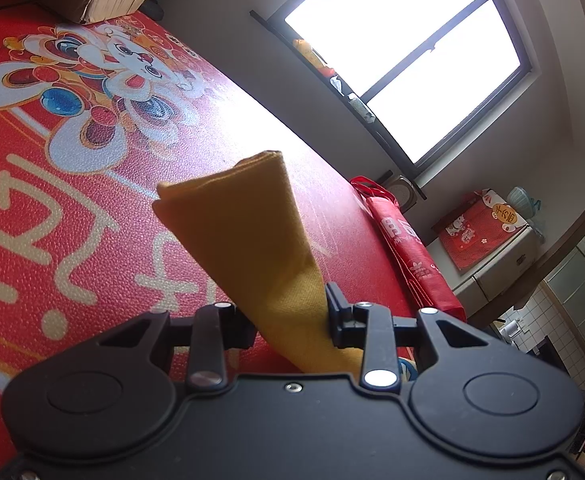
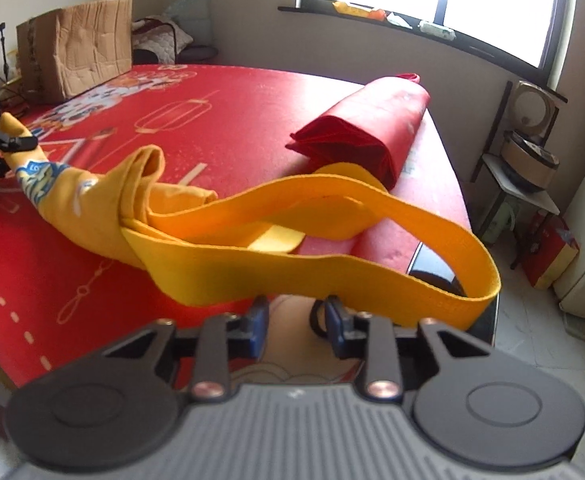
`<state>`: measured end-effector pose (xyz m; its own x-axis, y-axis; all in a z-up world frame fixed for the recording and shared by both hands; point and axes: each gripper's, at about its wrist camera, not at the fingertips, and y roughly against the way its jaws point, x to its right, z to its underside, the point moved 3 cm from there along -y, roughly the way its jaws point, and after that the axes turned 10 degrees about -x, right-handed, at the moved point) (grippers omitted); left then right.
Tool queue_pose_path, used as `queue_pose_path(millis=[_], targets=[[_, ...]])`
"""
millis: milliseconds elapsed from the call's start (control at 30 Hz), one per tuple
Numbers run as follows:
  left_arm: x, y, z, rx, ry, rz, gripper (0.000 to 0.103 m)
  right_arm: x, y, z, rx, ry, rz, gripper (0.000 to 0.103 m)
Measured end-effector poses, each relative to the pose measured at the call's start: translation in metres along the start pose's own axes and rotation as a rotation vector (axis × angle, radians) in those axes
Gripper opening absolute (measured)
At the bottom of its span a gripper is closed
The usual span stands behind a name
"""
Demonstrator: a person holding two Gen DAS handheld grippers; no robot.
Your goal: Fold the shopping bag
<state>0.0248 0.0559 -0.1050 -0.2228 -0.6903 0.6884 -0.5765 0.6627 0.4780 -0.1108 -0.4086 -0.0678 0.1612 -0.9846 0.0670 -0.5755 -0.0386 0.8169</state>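
Lying across the red mat [image 2: 220, 120], the yellow bag [image 2: 92, 208] is bunched into a long roll, one end lifted off the surface and the other trailing toward the near edge of the table.

The left gripper [image 1: 292, 316] is clamped on the bag's end: yellow cloth fills the narrow gap between its jaws and sticks out past them as a folded corner, raised above the mat. In the right wrist view that same gripper [image 2: 0, 148] shows at the far left, pinching the roll's tip.

The right gripper [image 2: 297, 322] has its jaws parted a little, with nothing between them; only the mat shows in the gap. The bag's handles [image 2: 332, 216] loop just ahead of and above its fingertips, one strap [image 2: 412, 296] curving past the right finger [image 2: 334, 320]. Whether that strap brushes the finger is hard to say from this angle, but the pads do not press on it.

A folded red bag [image 2: 372, 128] lies beyond the handles near the table's right edge. A cardboard box [image 2: 76, 48] stands at the far corner.
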Motion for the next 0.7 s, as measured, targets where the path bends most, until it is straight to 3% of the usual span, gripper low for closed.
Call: queue_pose_path(millis=[100, 200, 233, 367, 700], targets=[[0.000, 0.000, 0.000, 0.000, 0.000, -0.001, 0.033, 0.009, -0.005, 0.001, -0.004, -0.055, -0.020, 0.026], [0.000, 0.000, 0.000, 0.000, -0.001, -0.001, 0.033, 0.017, -0.005, 0.005, 0.013, -0.103, -0.059, 0.006], [0.000, 0.000, 0.000, 0.000, -0.001, -0.002, 0.033, 0.018, -0.005, 0.006, 0.016, -0.113, -0.062, 0.004], [0.000, 0.000, 0.000, 0.000, -0.001, -0.002, 0.033, 0.016, 0.003, 0.011, 0.027, -0.142, -0.158, 0.004], [-0.002, 0.000, 0.000, 0.001, 0.007, 0.012, 0.033, -0.050, 0.055, 0.012, 0.036, 0.003, -0.375, 0.003]])
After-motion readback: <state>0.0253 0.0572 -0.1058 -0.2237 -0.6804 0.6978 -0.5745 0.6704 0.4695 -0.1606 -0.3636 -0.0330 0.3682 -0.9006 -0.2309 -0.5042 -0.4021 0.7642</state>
